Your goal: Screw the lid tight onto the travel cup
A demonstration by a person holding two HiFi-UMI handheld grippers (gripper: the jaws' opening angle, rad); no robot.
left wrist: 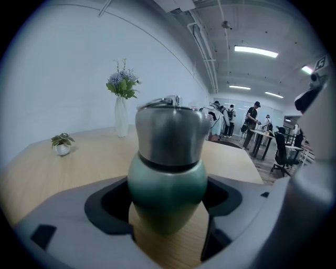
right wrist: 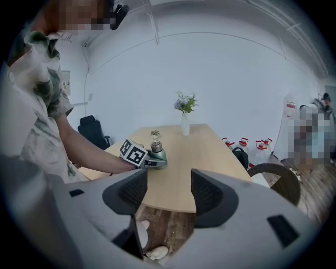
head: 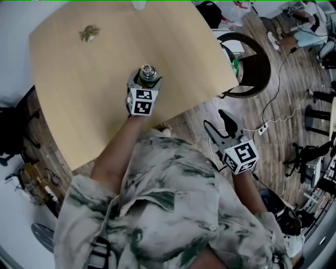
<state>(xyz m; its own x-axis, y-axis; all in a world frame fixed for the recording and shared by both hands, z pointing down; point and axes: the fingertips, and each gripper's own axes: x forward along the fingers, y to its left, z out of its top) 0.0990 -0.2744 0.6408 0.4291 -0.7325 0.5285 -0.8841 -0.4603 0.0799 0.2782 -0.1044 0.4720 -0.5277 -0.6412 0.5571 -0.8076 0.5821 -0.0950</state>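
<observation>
Green, bulb-shaped metal travel cup [head: 148,73] stands mid-way across the light wood counter [head: 79,79]. Silvery steel lid [left wrist: 170,131] sits on top; how far it is screwed down can't be made out. In the head view the cup's lower body is hidden by the left tongs [head: 148,81]. These are spread wide either side of the cup, pads seemingly just clear of it. Right tongs [head: 216,122] are open and empty, off the counter's near right edge, over wood floor [head: 273,105]. White vase [head: 139,4] is cut off at the far edge.

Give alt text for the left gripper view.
A green metal travel cup with a silver steel lid stands upright on the light wooden table, between the open jaws of the left gripper. Behind it: a potted plant and a white vase of flowers.
</observation>
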